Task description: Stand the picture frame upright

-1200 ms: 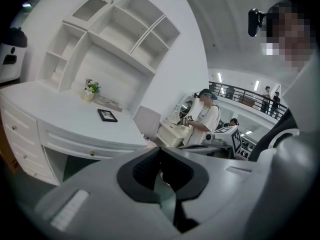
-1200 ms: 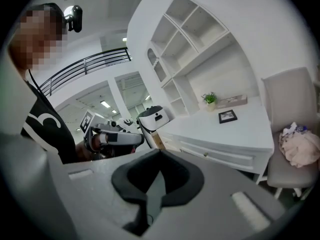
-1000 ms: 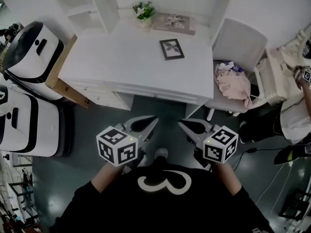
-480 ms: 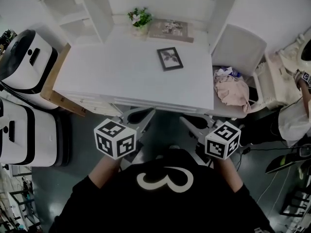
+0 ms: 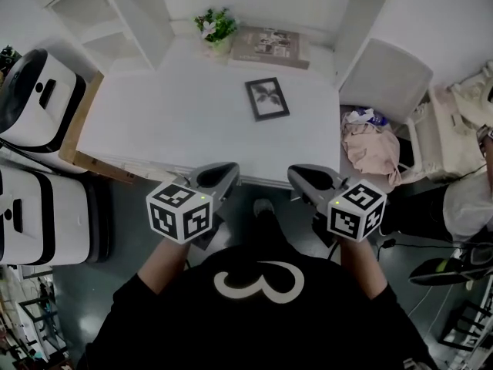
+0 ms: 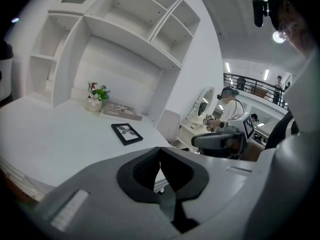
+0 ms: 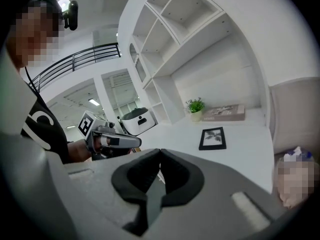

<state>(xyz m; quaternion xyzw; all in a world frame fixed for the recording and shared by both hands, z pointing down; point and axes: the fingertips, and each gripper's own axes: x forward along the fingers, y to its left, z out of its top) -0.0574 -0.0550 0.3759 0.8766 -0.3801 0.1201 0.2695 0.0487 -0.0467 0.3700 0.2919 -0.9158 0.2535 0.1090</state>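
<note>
Looking down on a white desk (image 5: 154,106) with a white chair (image 5: 385,72) just beside its right end. Holding the left gripper (image 5: 224,170) and the right gripper (image 5: 297,173) side by side at the near edge, jaws pressed together on nothing. Showing a book (image 5: 271,46) at the back, the picture frame (image 5: 267,99) lying flat before it, well apart from both grippers, and a small potted plant (image 5: 214,28) beside the book.
</note>
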